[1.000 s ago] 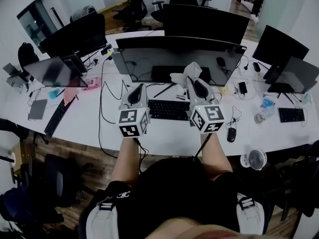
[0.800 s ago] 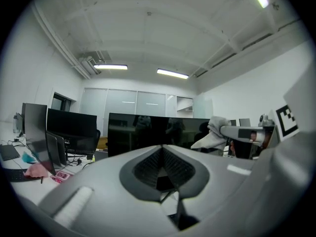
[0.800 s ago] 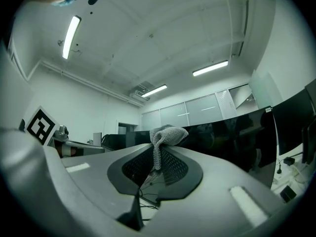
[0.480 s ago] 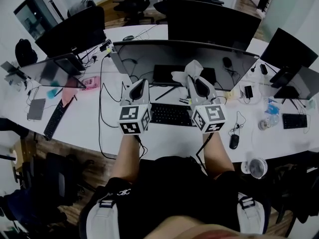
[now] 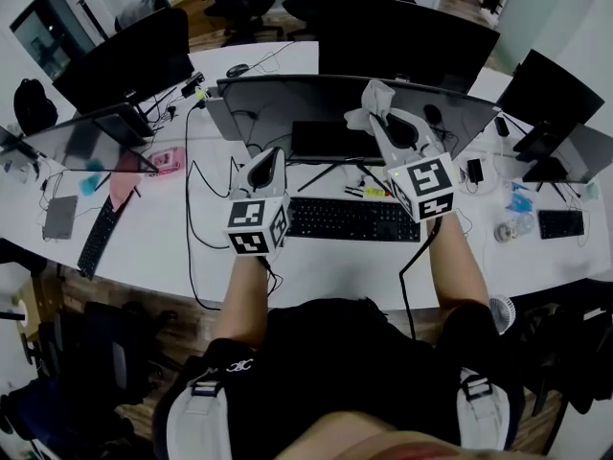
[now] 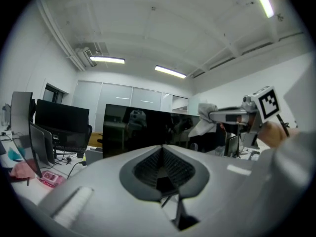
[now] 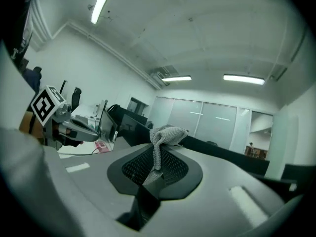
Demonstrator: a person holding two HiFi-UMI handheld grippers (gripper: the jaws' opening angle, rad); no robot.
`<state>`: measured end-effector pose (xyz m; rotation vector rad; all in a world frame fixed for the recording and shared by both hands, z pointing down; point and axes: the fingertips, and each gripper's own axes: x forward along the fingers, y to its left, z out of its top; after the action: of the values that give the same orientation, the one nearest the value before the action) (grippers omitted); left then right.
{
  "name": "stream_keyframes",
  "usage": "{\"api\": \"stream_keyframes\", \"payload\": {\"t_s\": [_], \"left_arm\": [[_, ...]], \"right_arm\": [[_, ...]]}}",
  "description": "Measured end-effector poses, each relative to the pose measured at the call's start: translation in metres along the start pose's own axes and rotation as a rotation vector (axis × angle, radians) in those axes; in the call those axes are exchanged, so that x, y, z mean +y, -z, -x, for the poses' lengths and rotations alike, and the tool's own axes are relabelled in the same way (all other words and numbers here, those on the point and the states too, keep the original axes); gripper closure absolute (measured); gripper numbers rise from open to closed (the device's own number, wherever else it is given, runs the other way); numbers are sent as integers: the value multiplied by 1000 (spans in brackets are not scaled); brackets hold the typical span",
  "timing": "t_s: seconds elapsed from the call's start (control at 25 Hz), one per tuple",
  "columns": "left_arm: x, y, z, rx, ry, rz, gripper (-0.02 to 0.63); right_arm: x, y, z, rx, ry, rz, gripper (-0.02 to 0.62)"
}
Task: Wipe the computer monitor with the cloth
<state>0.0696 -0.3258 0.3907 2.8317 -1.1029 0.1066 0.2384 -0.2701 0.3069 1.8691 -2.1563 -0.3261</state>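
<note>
Right gripper (image 5: pixel 385 115): clamped on the cloth (image 5: pixel 372 97), a pinched fold standing up above its closed jaws; since a second ago it has lifted off the keyboard (image 5: pixel 341 219) area and travelled forward, to the upper edge of the monitor (image 5: pixel 287 105).
Cloth: held in the air, at the monitor's top right part; whether it touches the screen I cannot tell.
Left gripper (image 5: pixel 266 167): jaws together, nothing between them; it has hardly shifted, hanging low over the desk (image 5: pixel 326 264) in front of the monitor.
Meaning: the approach looks finished, and the first wipe across the screen seems about to start.
</note>
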Motion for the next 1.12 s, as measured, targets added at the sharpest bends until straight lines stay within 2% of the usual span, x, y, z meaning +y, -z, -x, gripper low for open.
{"api": "stream_keyframes", "payload": {"t_s": [0.24, 0.4, 0.76, 0.92, 1.12], "left_arm": [[18, -2, 6, -26, 2, 35, 554], [37, -3, 10, -32, -16, 47, 554], [81, 8, 26, -63, -71, 106, 554], [99, 16, 32, -59, -94, 110, 555], [119, 19, 42, -54, -105, 125, 554]], "right_arm": [[1, -40, -34, 74, -158, 366, 563], [9, -62, -65, 128, -277, 519, 563], [66, -75, -133, 220, -493, 725, 563], [100, -82, -156, 217, -534, 778, 563], [133, -91, -184, 208, -571, 791, 563]]}}
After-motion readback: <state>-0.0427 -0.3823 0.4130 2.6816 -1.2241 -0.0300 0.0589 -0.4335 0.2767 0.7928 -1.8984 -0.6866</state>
